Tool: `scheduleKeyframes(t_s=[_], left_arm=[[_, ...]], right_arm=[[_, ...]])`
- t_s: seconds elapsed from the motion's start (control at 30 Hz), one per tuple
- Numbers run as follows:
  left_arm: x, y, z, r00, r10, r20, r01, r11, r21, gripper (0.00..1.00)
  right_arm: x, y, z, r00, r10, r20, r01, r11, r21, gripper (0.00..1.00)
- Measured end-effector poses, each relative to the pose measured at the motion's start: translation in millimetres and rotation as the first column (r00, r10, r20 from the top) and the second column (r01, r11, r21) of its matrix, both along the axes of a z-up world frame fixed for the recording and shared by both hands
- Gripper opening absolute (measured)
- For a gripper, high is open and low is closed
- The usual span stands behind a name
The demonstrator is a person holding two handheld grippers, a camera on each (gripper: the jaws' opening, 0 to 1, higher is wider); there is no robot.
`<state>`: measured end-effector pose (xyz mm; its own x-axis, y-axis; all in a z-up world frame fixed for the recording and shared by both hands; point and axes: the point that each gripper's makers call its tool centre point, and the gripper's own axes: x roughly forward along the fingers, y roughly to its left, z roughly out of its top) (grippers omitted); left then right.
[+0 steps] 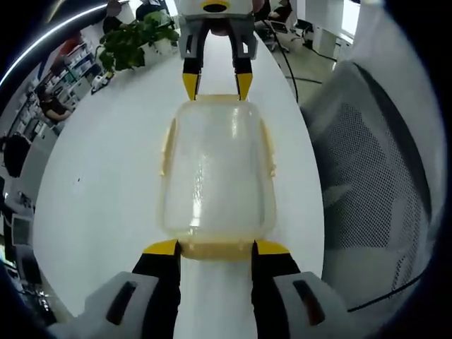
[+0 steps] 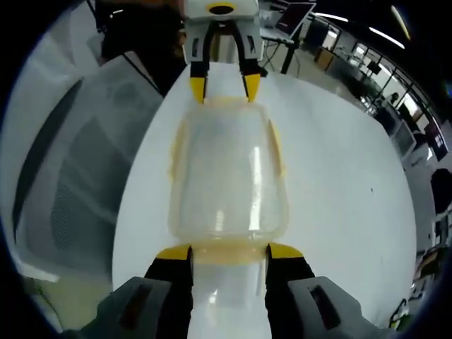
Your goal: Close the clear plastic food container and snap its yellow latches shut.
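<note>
1. the clear plastic food container (image 1: 215, 169) sits lengthwise on the white counter (image 1: 106, 191), lid on top, between our two grippers. one gripper stands at each short end.

2. we judge it light and apparently empty: we see nothing inside through the cloudy walls. thin plastic like this should flex under a squeeze and slide easily on the smooth counter, so bracing from both ends looks sensible.

3. the yellow latches are the places to work. there is a near end latch (image 1: 215, 248), a far end latch (image 1: 215, 99), and side latches (image 1: 168, 145) along the long edges. the side ones seem to splay slightly outward, so we take them as not yet snapped, though the fisheye makes this uncertain.

4. the left gripper (image 1: 215, 248) has its jaws spread wide. the yellow tips straddle the near end latch, just beside or touching the container's end; it pinches nothing.

5. the right gripper (image 2: 229, 253) is likewise spread, its tips either side of the end latch (image 2: 229, 251) at its own end of the container (image 2: 227, 169). we cannot tell whether they touch it.

6. each gripper shows in the other's view at the far end, jaws apart.

7. pressing a latch flat probably wants a push on its outer flap, with the opposite end held against sliding.
</note>
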<state>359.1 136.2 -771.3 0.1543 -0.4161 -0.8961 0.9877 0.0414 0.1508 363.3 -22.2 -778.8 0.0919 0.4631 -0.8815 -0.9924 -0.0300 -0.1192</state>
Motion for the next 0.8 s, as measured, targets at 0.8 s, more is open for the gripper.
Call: scheduleKeyframes(t_s=[0.8], left_arm=[[2.1, -46.1, -5.3, 1.000, -0.015, -0.021, 0.015, 1.000, -0.004, 0.38]], right_arm=[[0.7, -45.1, -7.3, 1.000, -0.013, -0.025, 0.013, 1.000, -0.008, 0.38]])
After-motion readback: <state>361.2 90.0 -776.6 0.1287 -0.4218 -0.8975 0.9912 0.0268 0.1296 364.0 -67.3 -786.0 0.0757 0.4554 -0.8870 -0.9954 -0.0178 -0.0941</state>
